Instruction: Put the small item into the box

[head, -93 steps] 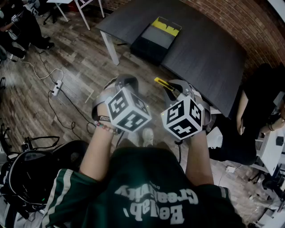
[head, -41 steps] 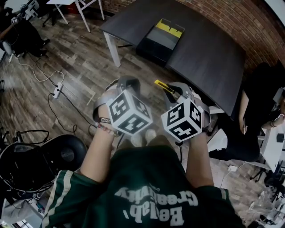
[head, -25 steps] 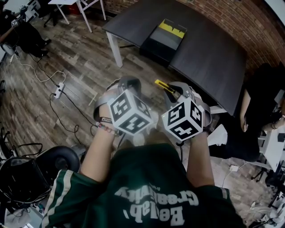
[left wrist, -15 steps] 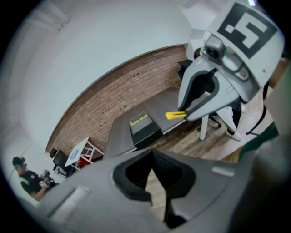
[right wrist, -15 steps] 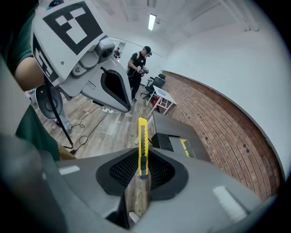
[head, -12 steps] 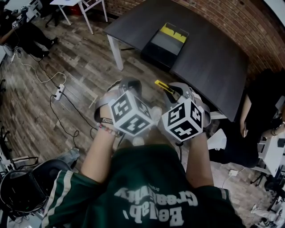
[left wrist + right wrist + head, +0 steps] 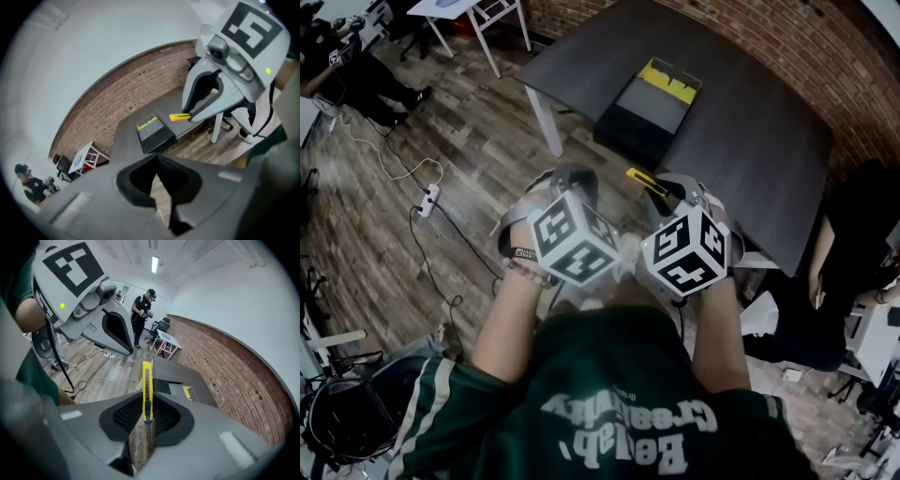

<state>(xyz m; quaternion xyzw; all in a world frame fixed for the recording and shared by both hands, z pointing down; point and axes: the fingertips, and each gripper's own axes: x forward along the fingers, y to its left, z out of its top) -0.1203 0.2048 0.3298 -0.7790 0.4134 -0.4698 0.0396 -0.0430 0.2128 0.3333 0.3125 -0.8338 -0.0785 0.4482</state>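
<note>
- Holding both tools up at chest height, well apart from the table. The carry across looks not yet made.
- Right gripper: tongs pressed onto a yellow knife, pinching it near one end. Most of its length sticks out forward past the tips.
- Left gripper: tongs pressed together, nothing between them — idle, just beside the right one.
- Box: sits open on the table near its front edge, dark walls, grey inside, yellow insert at the far end. The knife is nowhere near it; bare floor lies between.
- Risks, as I judge them:
  - The grip is on a short stretch of a long, slim body. A quick swing could make the knife pivot in the pads or slide out — then it drops to the floor.
  - Letting go too high or too early could bounce it off the box wall onto the table.
  - Coming in at an angle, the long free end could catch the rim and twist the knife loose.
  - Cannot tell whether the blade is out, so the tip is best kept away from the left gripper.
</note>
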